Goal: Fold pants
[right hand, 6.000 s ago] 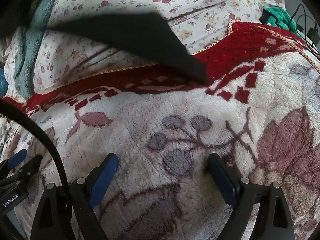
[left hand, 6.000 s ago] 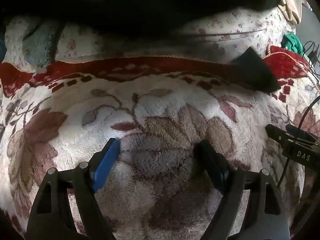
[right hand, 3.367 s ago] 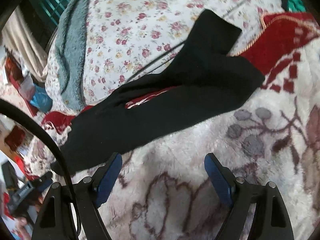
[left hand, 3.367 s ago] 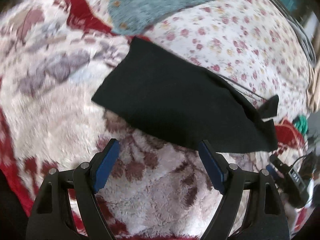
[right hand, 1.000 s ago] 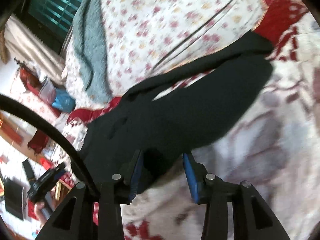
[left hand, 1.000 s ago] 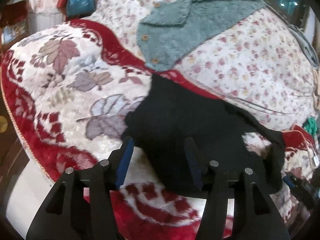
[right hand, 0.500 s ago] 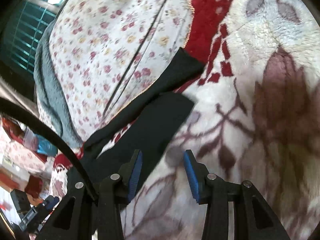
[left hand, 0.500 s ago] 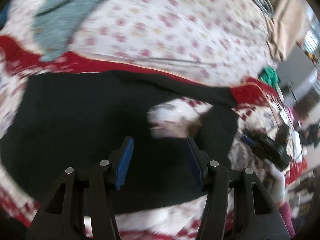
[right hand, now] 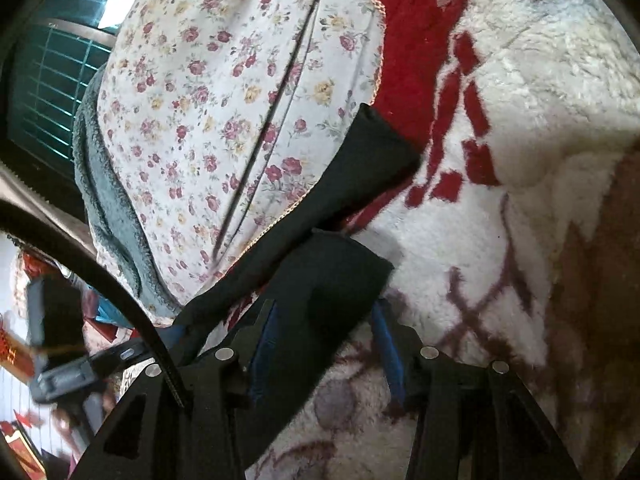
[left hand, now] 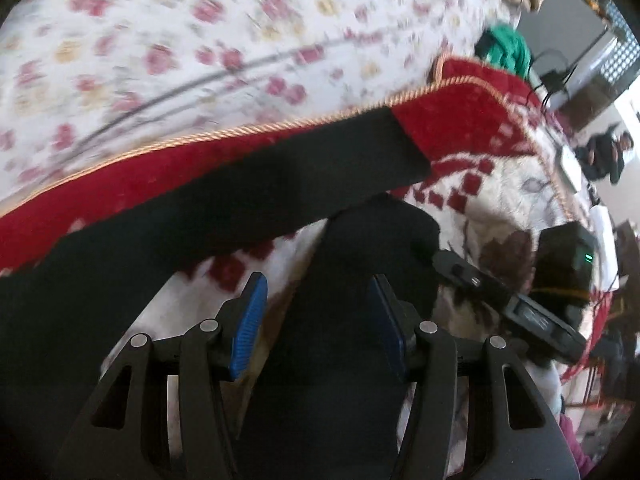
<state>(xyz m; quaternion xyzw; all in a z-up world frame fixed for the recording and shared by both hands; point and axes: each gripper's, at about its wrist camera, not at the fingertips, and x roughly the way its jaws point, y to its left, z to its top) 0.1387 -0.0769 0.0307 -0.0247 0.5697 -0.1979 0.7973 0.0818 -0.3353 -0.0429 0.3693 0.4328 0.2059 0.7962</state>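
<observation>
Left claw [left hand: 318,322] standing parted, black pants [left hand: 224,208] leg lying between blue pads, not visibly pinched. Right claw [right hand: 326,350] likewise parted around leg hem at lower centre. Pants stretching diagonally across red-and-white plush blanket [right hand: 520,128]. Floral sheet [right hand: 224,92] filling upper left, beyond blanket edge.
</observation>
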